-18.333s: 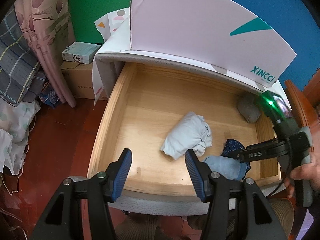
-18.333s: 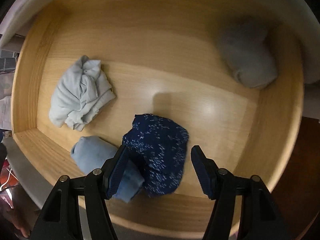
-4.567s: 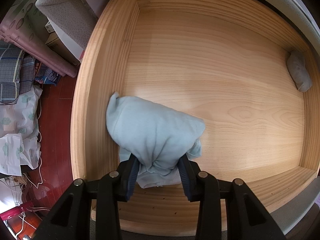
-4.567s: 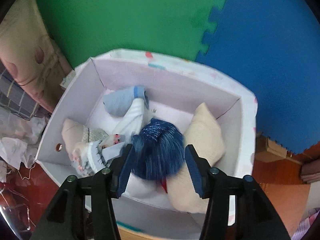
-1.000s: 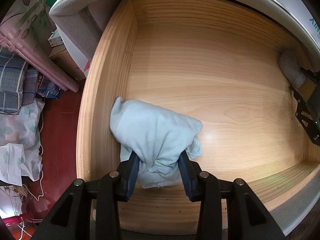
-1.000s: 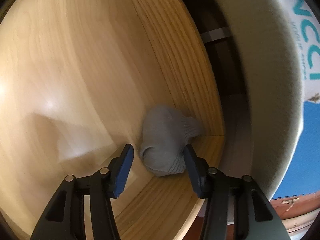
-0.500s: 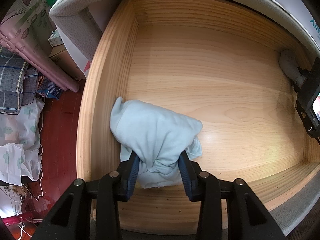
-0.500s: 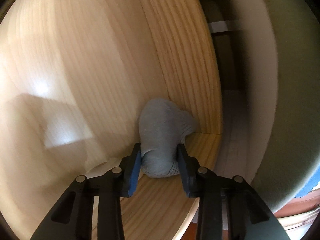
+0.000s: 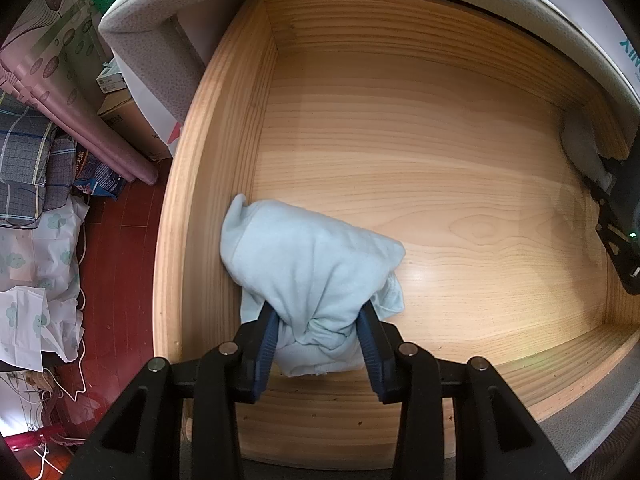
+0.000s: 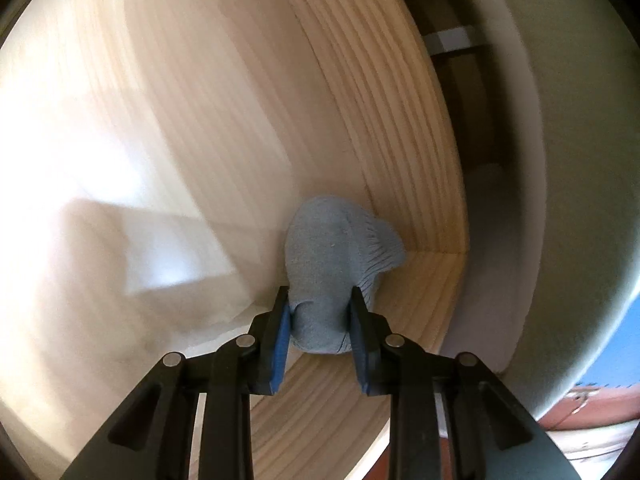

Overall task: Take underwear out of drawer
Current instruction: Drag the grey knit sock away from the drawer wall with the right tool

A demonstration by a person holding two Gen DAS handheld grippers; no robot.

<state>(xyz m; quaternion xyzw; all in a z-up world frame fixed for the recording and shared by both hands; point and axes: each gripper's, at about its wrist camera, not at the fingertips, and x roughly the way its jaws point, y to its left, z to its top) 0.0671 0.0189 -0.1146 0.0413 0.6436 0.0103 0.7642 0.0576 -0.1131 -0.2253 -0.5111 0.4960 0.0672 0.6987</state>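
Observation:
In the left wrist view the wooden drawer (image 9: 208, 184) lies open below me. My left gripper (image 9: 318, 320) is shut on a bunched pale blue garment (image 9: 308, 264) near the drawer's front left. At the far right corner a rolled grey garment (image 9: 582, 152) lies against the side wall, with the right gripper's black body (image 9: 624, 216) over it. In the right wrist view my right gripper (image 10: 320, 316) has its blue pads pressed on both sides of that grey garment (image 10: 336, 276), which sits in the corner of the drawer (image 10: 400, 160).
A white padded cabinet top (image 9: 160, 36) overhangs the drawer's back. Left of the drawer are a red floor (image 9: 116, 248), cardboard boxes (image 9: 136, 120), pink curtain folds (image 9: 52, 80) and white bags (image 9: 36, 292). The drawer's wooden bottom (image 9: 400, 140) shows bare between the two garments.
The right gripper's jaws have narrowed from beside the grey garment to squeezing it, and it has tilted nearer the corner. The left gripper and its pale blue garment have stayed put.

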